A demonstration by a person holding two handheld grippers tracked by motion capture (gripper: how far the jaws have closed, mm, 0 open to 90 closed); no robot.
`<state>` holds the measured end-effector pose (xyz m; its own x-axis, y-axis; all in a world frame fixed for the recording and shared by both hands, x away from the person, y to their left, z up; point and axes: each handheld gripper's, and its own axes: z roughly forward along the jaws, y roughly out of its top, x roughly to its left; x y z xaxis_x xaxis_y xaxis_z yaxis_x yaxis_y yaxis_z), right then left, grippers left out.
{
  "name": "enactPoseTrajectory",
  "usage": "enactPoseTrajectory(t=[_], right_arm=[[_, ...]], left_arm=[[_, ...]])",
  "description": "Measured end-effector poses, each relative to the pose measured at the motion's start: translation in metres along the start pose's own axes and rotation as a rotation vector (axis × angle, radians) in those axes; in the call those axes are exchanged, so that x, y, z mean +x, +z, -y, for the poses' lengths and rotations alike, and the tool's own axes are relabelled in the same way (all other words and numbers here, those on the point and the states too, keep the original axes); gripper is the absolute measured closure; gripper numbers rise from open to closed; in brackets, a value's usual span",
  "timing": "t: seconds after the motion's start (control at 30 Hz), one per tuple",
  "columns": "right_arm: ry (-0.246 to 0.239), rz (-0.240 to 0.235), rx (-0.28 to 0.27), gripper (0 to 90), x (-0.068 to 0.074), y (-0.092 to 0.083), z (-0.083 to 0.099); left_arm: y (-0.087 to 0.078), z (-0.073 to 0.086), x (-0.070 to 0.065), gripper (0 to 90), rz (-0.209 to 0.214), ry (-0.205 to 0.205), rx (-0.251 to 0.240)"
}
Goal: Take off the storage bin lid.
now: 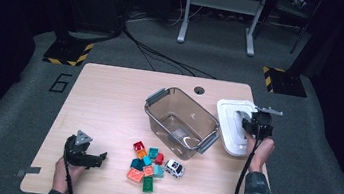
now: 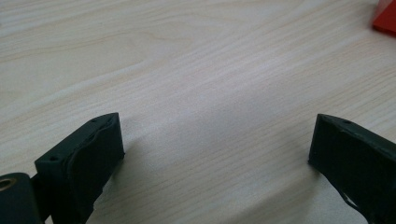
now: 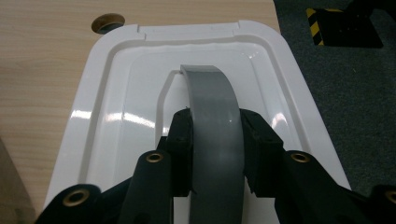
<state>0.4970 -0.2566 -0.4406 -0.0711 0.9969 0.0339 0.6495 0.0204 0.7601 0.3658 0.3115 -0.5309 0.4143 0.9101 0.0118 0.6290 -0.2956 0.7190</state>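
Note:
A white box lid [image 1: 231, 124] lies at the table's right edge, beside a clear plastic bin [image 1: 181, 122] with grey latches. My right gripper [image 1: 252, 125] is shut on the lid's grey handle [image 3: 215, 140]; in the right gripper view both black jaws press its sides, with the white lid [image 3: 116, 107] under it. My left gripper [image 1: 99, 158] rests on the table at the front left, lying level and pointing right toward the bricks. In the left gripper view its jaws stand wide apart over bare wood, so the left gripper [image 2: 217, 140] is open.
Several coloured bricks [image 1: 144, 166] and a small white toy car [image 1: 174, 168] lie in front of the bin. A red brick corner [image 2: 385, 16] shows at the top right of the left gripper view. A round cable hole [image 1: 199, 90] sits at the table's far edge.

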Motion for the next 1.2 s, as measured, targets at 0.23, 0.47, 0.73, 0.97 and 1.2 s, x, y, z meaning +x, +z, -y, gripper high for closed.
enactPoseTrajectory(t=[0.23, 0.47, 0.73, 0.97, 1.2], right_arm=[[0.019, 0.022, 0.013, 67.1, 0.006, 0.014, 0.012], [0.062, 0.039, 0.025, 67.0, 0.006, 0.021, 0.018], [0.057, 0.054, 0.063, 66.8, 0.005, 0.031, 0.026], [0.077, 0.038, 0.085, 65.1, 0.002, 0.037, 0.032], [0.058, 0.009, 0.084, 44.4, 0.001, 0.031, 0.031]], left_arm=[[0.0, 0.0, 0.0, 3.1, 0.002, 0.001, 0.004], [0.0, 0.0, 0.0, 3.1, 0.004, 0.001, 0.001], [0.0, 0.0, 0.0, 3.1, 0.004, 0.002, 0.001], [0.0, 0.0, 0.0, 3.1, 0.003, 0.001, 0.0], [0.0, 0.0, 0.0, 3.1, 0.004, 0.0, 0.001]])
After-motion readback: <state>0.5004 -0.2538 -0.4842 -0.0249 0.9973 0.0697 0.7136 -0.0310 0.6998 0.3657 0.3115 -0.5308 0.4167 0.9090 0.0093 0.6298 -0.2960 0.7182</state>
